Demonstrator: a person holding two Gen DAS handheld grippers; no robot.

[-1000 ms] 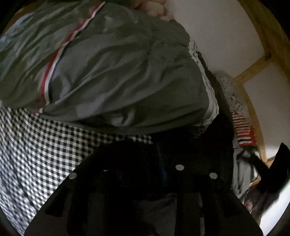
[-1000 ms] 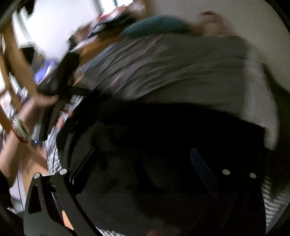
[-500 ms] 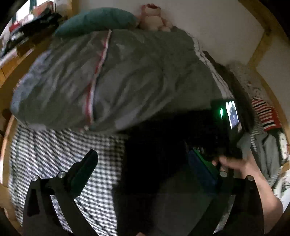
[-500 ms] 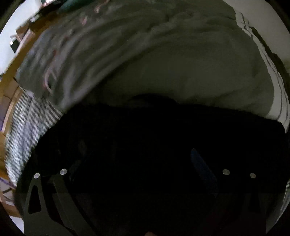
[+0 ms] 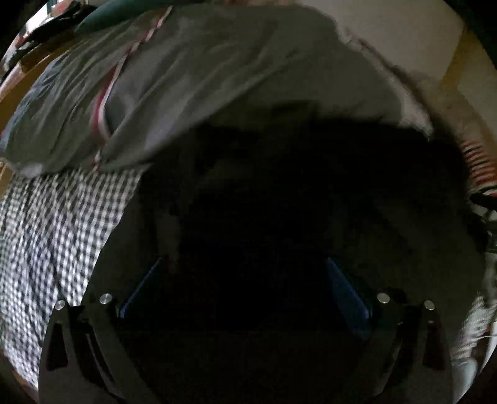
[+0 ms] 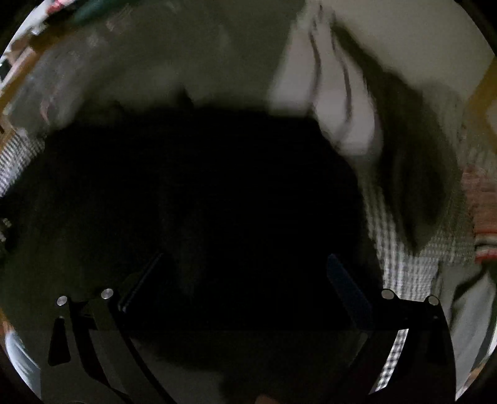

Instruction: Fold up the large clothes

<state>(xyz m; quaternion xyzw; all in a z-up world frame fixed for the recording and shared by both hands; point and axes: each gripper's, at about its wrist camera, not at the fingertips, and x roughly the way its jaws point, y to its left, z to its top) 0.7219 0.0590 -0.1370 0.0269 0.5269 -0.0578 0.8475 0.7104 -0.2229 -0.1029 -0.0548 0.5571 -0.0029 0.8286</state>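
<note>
A large black garment (image 5: 279,186) lies spread on the checked bed sheet (image 5: 56,233), up against a grey duvet (image 5: 217,77). My left gripper (image 5: 243,276) hangs close over the garment, jaws wide apart, its blue pads (image 5: 139,286) clear of the cloth. In the right wrist view the same black garment (image 6: 186,186) fills the middle. My right gripper (image 6: 243,276) stands over it, also open, with nothing pinched that I can see. Both views are dark and blurred, so the garment's folds and edges are hard to make out.
A teal pillow (image 5: 124,15) lies behind the duvet, which has a red and white stripe. A red-and-white striped cloth (image 5: 478,161) and other clothes lie at the right edge. A white wall (image 5: 388,31) and the wooden bed frame (image 5: 18,90) border the bed.
My left gripper, shut on the black garment a second ago, has opened and let it go. Both grippers have dropped closer to the garment. The right hand has left the left wrist view.
</note>
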